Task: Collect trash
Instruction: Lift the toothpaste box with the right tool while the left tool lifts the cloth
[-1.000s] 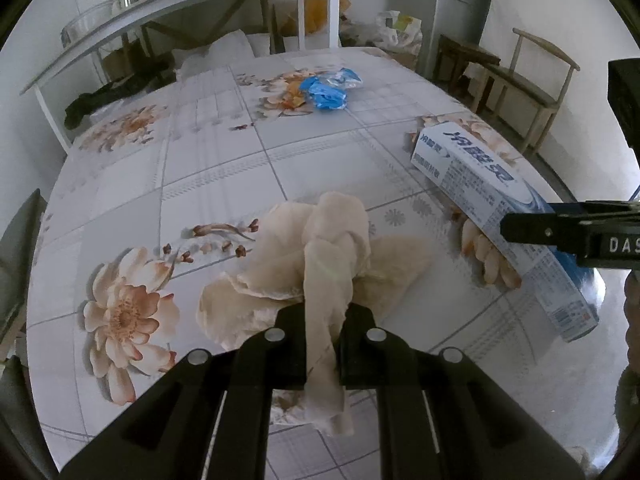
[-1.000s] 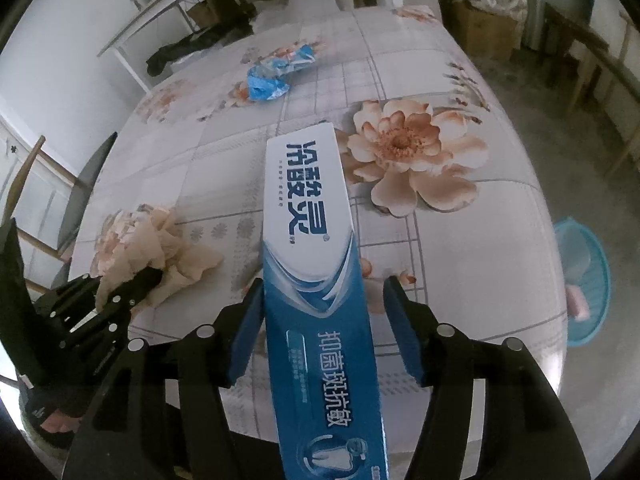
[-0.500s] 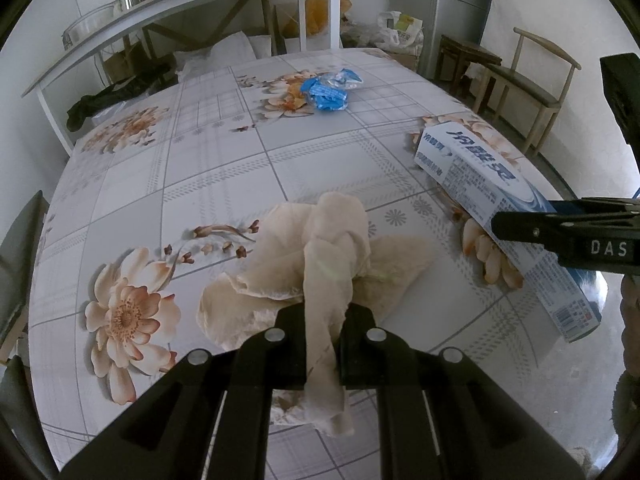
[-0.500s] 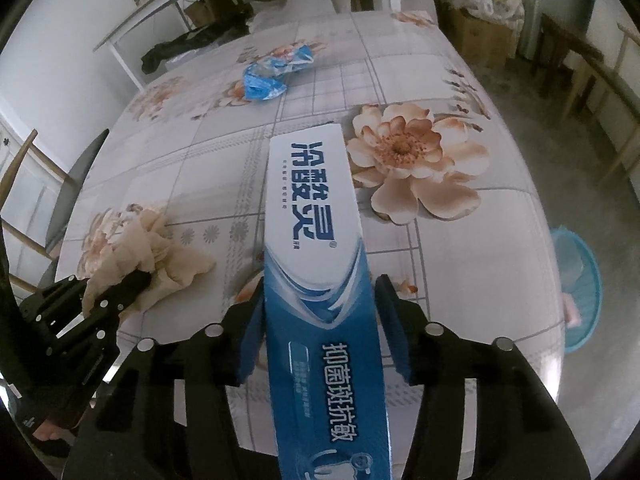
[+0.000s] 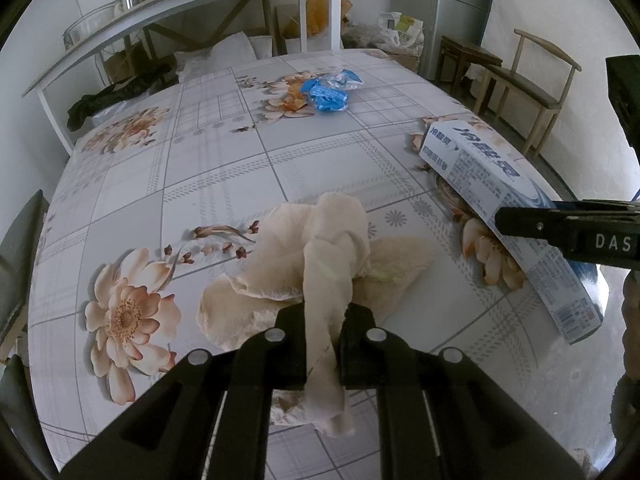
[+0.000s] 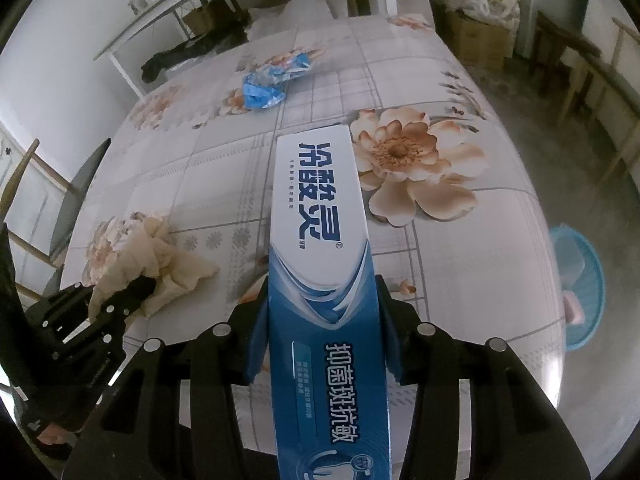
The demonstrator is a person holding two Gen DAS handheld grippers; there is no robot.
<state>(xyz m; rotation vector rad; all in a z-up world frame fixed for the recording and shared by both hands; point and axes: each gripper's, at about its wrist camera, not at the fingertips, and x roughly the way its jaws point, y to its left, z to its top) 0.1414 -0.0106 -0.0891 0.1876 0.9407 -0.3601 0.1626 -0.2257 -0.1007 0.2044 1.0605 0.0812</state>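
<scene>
My left gripper (image 5: pixel 323 332) is shut on a crumpled beige tissue (image 5: pixel 320 248) that rests on the flowered table; the tissue also shows in the right wrist view (image 6: pixel 160 252). My right gripper (image 6: pixel 322 316) is shut on a long blue and white toothpaste box (image 6: pixel 320 224), held a little above the table's right edge; the box also shows in the left wrist view (image 5: pixel 496 184). A crumpled blue plastic wrapper (image 5: pixel 330 90) lies at the far side of the table, also seen in the right wrist view (image 6: pixel 268 84).
The round table (image 5: pixel 200 168) has a floral cloth. A light blue basket (image 6: pixel 576 284) stands on the floor to the right of the table. Wooden chairs (image 5: pixel 528 80) stand at the right. A white shelf (image 5: pixel 180 8) with jars is behind the table.
My right gripper has closed from open onto the toothpaste box and lifted it slightly. My left gripper keeps its hold on the tissue and has barely moved.
</scene>
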